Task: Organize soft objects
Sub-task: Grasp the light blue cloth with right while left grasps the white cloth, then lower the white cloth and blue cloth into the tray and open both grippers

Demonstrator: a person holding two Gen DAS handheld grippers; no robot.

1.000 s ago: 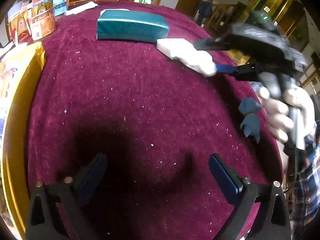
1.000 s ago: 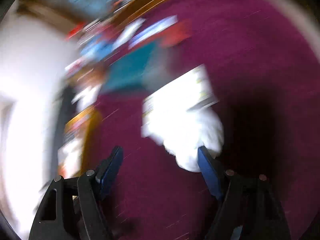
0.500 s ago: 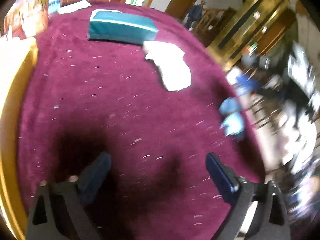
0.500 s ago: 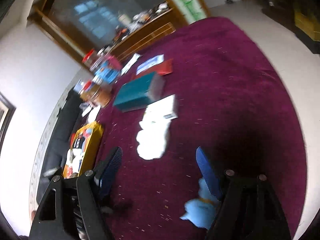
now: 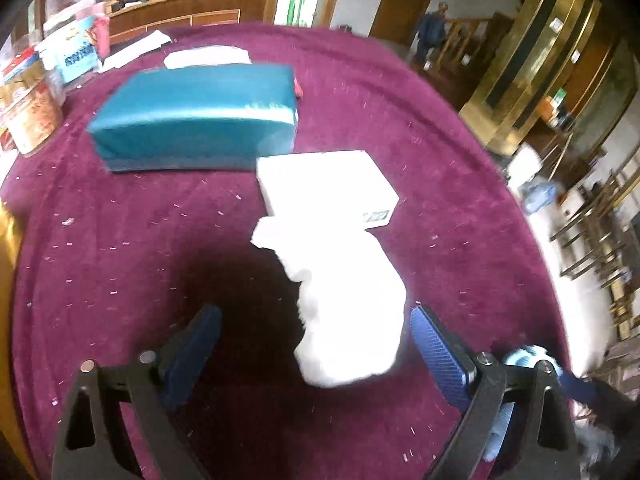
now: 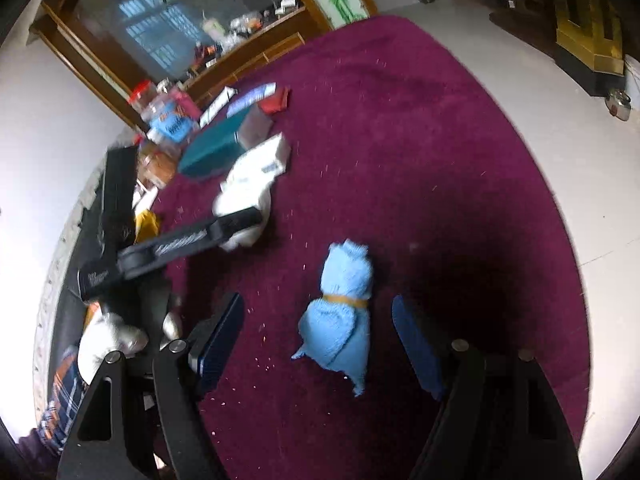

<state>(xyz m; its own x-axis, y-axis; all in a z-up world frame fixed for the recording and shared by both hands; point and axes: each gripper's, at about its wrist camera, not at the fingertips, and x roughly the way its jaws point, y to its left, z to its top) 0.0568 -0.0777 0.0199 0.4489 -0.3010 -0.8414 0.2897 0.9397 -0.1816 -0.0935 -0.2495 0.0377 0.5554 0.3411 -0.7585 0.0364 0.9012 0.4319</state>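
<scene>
A white soft cloth [image 5: 348,312] lies crumpled on the purple table cover [image 5: 120,240], against a white box [image 5: 328,184]. My left gripper [image 5: 312,320] straddles the cloth; its jaws are closing, and the pads stand clear of the cloth. From the right wrist view the left gripper [image 6: 236,224] hangs over that white cloth [image 6: 244,196]. A light blue cloth bundle [image 6: 344,308] tied with a yellow band lies between the fingers of my right gripper [image 6: 318,306], which is open and not touching it. Part of the blue bundle [image 5: 528,354] shows behind my left gripper's right finger.
A teal soft pack [image 5: 192,116] lies behind the white box. Snack jars [image 5: 28,116], papers [image 5: 132,50] and a red packet [image 6: 276,102] stand at the far left of the round table. The table's edge [image 6: 560,208] curves close on the right; a yellow box [image 6: 146,224] sits at left.
The right gripper let go of the white cloth, pulled back and now stands around the blue bundle. The left gripper moved over to the white cloth and its jaws have narrowed a little.
</scene>
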